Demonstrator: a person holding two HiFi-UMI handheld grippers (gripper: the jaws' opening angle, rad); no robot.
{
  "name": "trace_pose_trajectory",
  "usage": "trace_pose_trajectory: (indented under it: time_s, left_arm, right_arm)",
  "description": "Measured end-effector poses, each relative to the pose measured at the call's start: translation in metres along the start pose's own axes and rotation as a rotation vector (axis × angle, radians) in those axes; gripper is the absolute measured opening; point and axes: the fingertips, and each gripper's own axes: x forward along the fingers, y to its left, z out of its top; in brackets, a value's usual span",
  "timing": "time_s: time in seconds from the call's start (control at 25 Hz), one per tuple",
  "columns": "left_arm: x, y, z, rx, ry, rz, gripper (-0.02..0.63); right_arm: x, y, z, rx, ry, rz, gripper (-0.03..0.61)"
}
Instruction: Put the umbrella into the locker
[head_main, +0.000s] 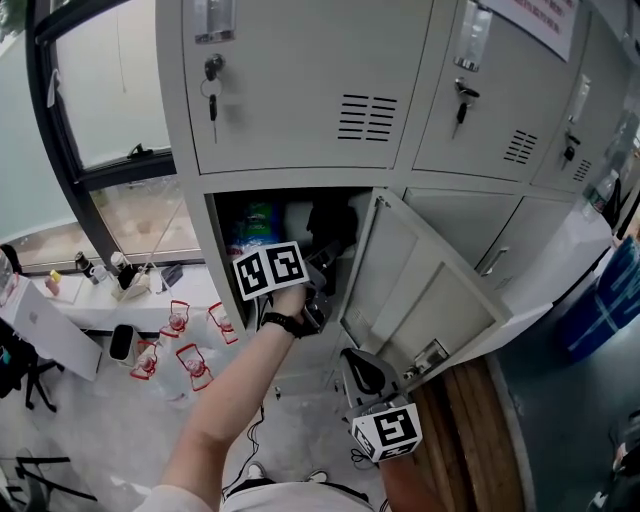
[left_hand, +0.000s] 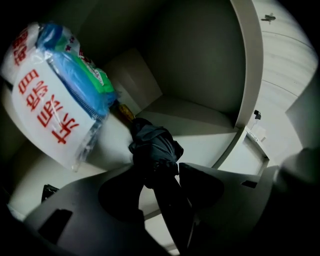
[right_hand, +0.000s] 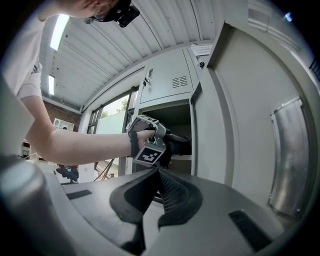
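We are at the placing step. Our left gripper (left_hand: 161, 176) is inside the open locker (head_main: 214, 255), jaws pinching the folded umbrella (left_hand: 154, 146), with a printed bag (left_hand: 50, 95) at ten o'clock. Next, we judge, it must settle on the shelf before we let go. Our right gripper (right_hand: 156, 197), jaws pressed together on nothing, hangs at five o'clock by the door (head_main: 420, 290). Shadow hides the umbrella's handle end and whether it touches the shelf.

One umbrella (left_hand: 154, 150), one bag (left_hand: 55, 95), two grippers (left_hand: 167, 175) (right_hand: 159, 187).
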Motion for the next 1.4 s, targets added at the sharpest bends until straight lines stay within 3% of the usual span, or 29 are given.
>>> trace_pose_trajectory:
  time_s: [0.24, 0.48, 0.76, 0.92, 1.12, 1.4]
  left_arm:
    - [-0.007, -0.004, 0.004, 0.040, -0.022, -0.014, 0.263]
    - [-0.020, -0.011, 0.011, 0.167, -0.055, 0.023, 0.295]
    - [-0.046, -0.012, 0.011, 0.174, -0.075, -0.002, 0.293]
    - [-0.065, -0.018, 0.012, 0.223, -0.074, -0.010, 0.288]
    - [-0.087, -0.023, 0.006, 0.276, -0.056, -0.026, 0.246]
    - [-0.117, -0.014, -0.007, 0.289, -0.067, -0.046, 0.067]
  right_arm:
    - [-0.004, 0.002, 0.002, -0.009, -0.004, 0.001, 0.017]
    - [-0.004, 0.011, 0.005, -0.022, -0.011, 0.012, 0.017]
    - [-0.009, 0.013, 0.007, -0.022, -0.012, -0.010, 0.017]
    - [-0.013, 0.020, 0.010, -0.030, -0.019, -0.018, 0.017]
    - [-0.018, 0.038, 0.017, -0.027, -0.035, -0.013, 0.017]
    - [-0.031, 0.062, 0.022, -0.043, -0.043, -0.018, 0.017]
